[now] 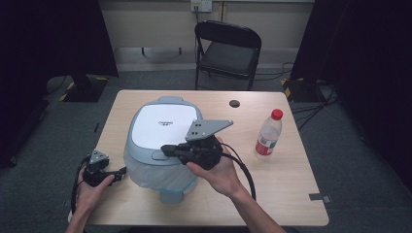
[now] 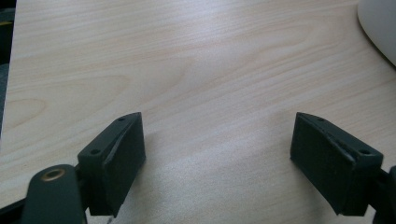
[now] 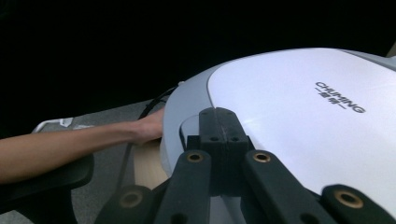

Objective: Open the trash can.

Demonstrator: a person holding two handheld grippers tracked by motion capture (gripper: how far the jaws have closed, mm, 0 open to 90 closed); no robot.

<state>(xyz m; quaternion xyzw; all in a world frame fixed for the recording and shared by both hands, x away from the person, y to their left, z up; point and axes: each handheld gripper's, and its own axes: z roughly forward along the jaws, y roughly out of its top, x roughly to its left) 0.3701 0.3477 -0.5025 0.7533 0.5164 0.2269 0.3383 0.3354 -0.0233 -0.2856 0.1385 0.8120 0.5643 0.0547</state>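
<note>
A blue-grey bin (image 1: pixel 160 127) with a white lid and a clear liner bag stands in the middle of the wooden table (image 1: pixel 291 179). My right gripper (image 1: pixel 166 149) lies over the lid's front edge, pointing left, with its jaws shut and nothing between them. In the right gripper view the shut tips (image 3: pixel 218 119) sit just above the lid (image 3: pixel 299 126); whether they touch it I cannot tell. My left gripper (image 1: pixel 121 171) is low at the table's left edge beside the bin. Its jaws (image 2: pixel 217 135) stand wide open over bare wood, with the bin's edge (image 2: pixel 380 23) at the far right.
A clear plastic bottle (image 1: pixel 268 133) with a red cap and label stands upright to the right of the bin. A black round cable hole (image 1: pixel 234 103) is in the tabletop behind it. A black chair (image 1: pixel 228 48) stands beyond the table's far edge.
</note>
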